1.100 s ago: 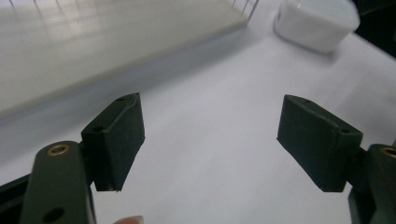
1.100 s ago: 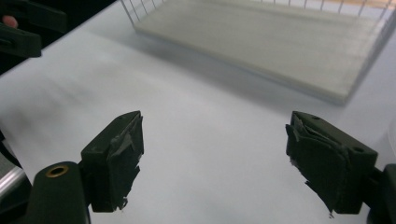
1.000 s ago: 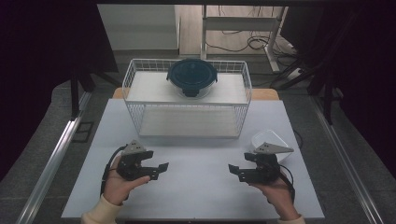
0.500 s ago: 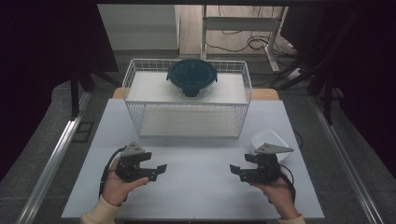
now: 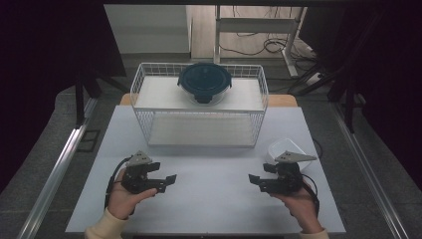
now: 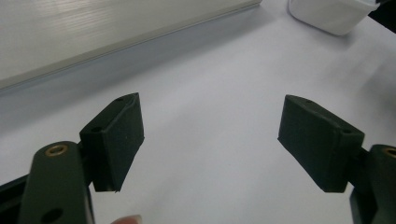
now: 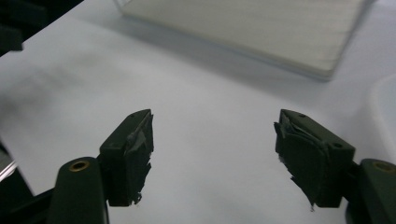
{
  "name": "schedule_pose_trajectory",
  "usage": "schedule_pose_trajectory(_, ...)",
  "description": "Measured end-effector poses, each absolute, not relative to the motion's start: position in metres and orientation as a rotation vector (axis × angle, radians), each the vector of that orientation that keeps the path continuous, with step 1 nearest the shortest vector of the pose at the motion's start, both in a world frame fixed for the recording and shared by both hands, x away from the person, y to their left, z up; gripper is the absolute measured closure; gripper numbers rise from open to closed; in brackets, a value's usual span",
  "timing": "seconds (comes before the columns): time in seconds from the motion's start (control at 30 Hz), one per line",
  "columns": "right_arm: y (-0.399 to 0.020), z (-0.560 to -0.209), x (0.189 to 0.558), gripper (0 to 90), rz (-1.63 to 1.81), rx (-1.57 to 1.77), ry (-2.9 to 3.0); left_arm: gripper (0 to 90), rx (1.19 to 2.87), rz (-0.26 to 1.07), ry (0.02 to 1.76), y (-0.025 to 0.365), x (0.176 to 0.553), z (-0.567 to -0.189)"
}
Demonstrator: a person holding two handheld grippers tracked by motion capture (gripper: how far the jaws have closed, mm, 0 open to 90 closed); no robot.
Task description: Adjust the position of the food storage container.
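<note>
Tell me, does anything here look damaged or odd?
Yes: the pads of the right gripper look torn, with ragged flaps at their edges. The left gripper pads look intact.

The white table carries a wire basket at twelve o'clock, well back from its near edge. A white bowl sits on it at about three o'clock, right of centre.

Both hands rest low over the near end of the table, well apart, jaws pointing inward at each other. The left gripper is held with its jaws wide and bare. The right gripper has just been closing slightly, its jaws apart with nothing between them.
</note>
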State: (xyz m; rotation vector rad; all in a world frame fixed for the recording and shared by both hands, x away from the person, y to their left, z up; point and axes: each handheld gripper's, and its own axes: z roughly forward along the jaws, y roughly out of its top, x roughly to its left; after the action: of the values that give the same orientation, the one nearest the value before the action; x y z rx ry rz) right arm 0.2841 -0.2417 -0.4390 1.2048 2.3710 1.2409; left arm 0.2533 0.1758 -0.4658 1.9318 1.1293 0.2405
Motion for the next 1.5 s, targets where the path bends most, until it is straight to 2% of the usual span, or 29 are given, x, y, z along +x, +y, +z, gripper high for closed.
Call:
schedule_pose_trajectory(0.2, -0.273, -0.427, 0.296, 36.1, 1.211, 1.325, 2.239, 21.7, 1.939, 0.216, 1.123, 0.178, 0.254, -0.469)
schedule_pose_trajectory(0.47, -0.310, -0.402, 0.327, 38.7, 1.096, 1.431, 2.181, 21.7, 1.947, 0.180, 1.130, 0.180, 0.257, -0.474)
schedule_pose_trajectory(0.67, -0.341, -0.394, 0.357, 48.2, 1.042, 1.537, 2.153, 21.6, 1.940, 0.174, 1.132, 0.180, 0.256, -0.473)
schedule_pose_trajectory(1.0, -0.356, -0.407, 0.397, 68.8, 0.774, 1.534, 2.228, 21.4, 1.943, 0.176, 1.146, 0.181, 0.257, -0.475)
schedule_pose_trajectory(1.1, -0.359, -0.412, 0.407, 77.0, 0.703, 1.539, 2.242, 21.4, 1.945, 0.176, 1.151, 0.181, 0.258, -0.476)
schedule_pose_trajectory(1.13, -0.359, -0.416, 0.413, 83.2, 0.657, 1.522, 2.267, 21.4, 1.945, 0.172, 1.152, 0.181, 0.258, -0.477)
schedule_pose_trajectory(1.27, -0.357, -0.423, 0.421, 88.7, 0.580, 1.485, 2.298, 21.3, 1.950, 0.168, 1.150, 0.179, 0.258, -0.478)
schedule_pose_trajectory(1.5, -0.353, -0.447, 0.432, 89.5, 0.402, 1.459, 2.388, 21.3, 1.947, 0.174, 1.148, 0.181, 0.257, -0.477)
